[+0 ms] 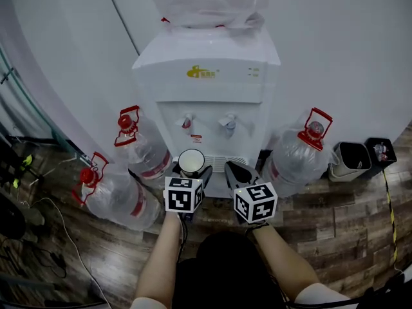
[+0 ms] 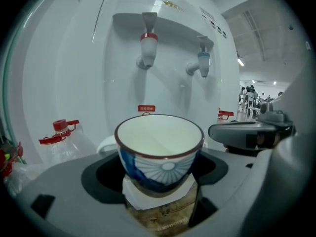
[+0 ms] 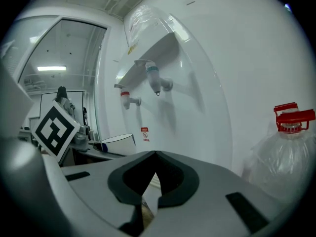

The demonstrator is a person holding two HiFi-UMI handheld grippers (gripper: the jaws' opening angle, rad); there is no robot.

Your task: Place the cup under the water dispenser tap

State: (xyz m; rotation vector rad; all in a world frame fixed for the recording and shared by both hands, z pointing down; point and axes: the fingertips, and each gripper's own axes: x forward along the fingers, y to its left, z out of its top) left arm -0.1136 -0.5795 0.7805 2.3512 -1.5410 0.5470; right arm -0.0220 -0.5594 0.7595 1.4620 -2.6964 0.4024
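Observation:
A white water dispenser [image 1: 206, 76] stands ahead with a red tap [image 1: 187, 122] and a blue tap [image 1: 229, 122]. My left gripper [image 1: 191, 170] is shut on a small cup [image 1: 191, 162], white inside with a blue pattern and brown rim [image 2: 160, 149]. It holds the cup upright in front of the dispenser, below the red tap [image 2: 147, 48] and left of the blue tap [image 2: 202, 63]. My right gripper [image 1: 237, 171] is beside it on the right, shut with nothing in it [image 3: 154, 157]. The right gripper view shows the cup [image 3: 118, 143] at its left.
Large clear water bottles with red caps lie on the wooden floor: two on the left [image 1: 145, 150] [image 1: 116, 195], one on the right [image 1: 299, 156]. Two black bins [image 1: 351, 159] [image 1: 381, 152] stand at the far right. Cables run over the floor at left [image 1: 58, 217].

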